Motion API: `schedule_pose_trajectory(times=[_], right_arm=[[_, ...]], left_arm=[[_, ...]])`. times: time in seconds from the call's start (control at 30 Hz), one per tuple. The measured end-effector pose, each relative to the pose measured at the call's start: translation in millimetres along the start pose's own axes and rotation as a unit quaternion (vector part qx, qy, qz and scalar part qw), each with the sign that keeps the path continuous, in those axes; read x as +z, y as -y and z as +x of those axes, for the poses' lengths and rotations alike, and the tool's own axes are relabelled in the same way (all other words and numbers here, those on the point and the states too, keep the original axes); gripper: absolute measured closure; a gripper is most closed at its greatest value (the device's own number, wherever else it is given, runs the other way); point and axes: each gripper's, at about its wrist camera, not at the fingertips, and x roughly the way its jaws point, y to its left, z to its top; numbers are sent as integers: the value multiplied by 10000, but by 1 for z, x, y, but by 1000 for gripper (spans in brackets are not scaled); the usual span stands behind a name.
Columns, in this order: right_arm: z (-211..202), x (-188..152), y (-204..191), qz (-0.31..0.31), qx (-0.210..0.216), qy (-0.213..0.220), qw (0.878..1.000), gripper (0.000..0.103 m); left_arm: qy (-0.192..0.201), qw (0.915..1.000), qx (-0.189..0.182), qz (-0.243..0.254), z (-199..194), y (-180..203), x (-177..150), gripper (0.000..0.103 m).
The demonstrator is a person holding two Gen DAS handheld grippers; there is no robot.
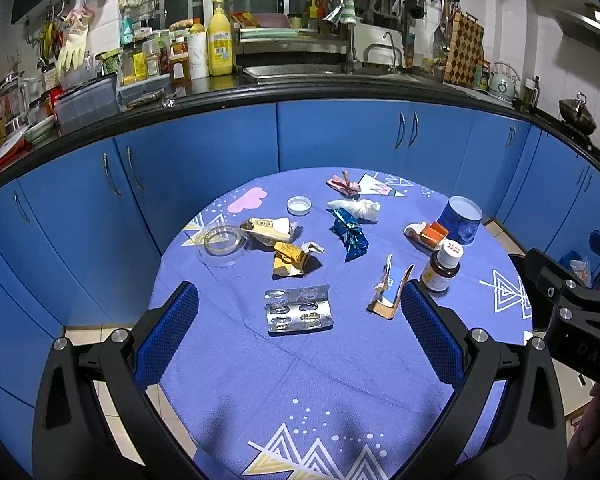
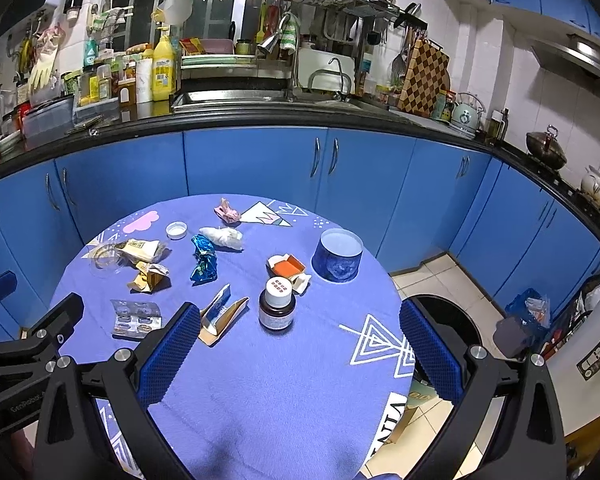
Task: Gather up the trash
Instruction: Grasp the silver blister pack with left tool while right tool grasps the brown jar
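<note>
Both tongs hang over the near part of the round table (image 1: 340,380) with fingers spread wide and nothing between them. Under the left gripper (image 1: 300,320) the blister pack (image 1: 299,310) lies flat in the gap, and a torn open carton (image 1: 390,290) sits just inside its right finger. Ahead of the right gripper (image 2: 300,340) stands the brown medicine bottle (image 2: 277,308), upright with a white cap; bare cloth lies between it and the fingers.

Farther out, the trash spreads across the middle and far half of the table: a blue foil wrapper (image 1: 350,236), a yellow wrapper (image 1: 288,260), a white crumpled wad (image 1: 356,209), a pink wrapper (image 1: 343,185) near the far edge, a white lid (image 1: 299,205) and a clear round lid (image 1: 222,242) near the left edge. A blue cup (image 2: 337,255) stands close to the right edge, an orange box (image 2: 287,267) just beside it.

Only the right view shows the tiled floor (image 2: 440,276) past the table's right edge and a dark bin opening (image 2: 448,316) below it.
</note>
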Motion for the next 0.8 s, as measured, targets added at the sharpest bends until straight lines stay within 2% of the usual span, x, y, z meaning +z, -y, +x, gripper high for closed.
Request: schedule_pose_trajectory(times=[0.17, 0.4, 0.57, 0.7, 0.8], right_arm=[[15, -1, -2, -26, -4, -151, 9999, 6], [54, -8, -8, -115, 100, -557, 9983, 6], [90, -19, -8, -60, 216, -1004, 9947, 6], [119, -28, -11, -6, 317, -1335, 9905, 6], [132, -29, -13, 4, 406, -1445, 9887, 6]], left_arm=[[-212, 9997, -43, -63, 16, -3, -2, 4], [-484, 9982, -340, -29, 44, -3, -5, 4], [-900, 9955, -228, -170, 78, -14, -13, 4], [-1333, 9900, -260, -385, 108, -28, -20, 4], [-1490, 9873, -313, -443, 120, -32, -23, 4]])
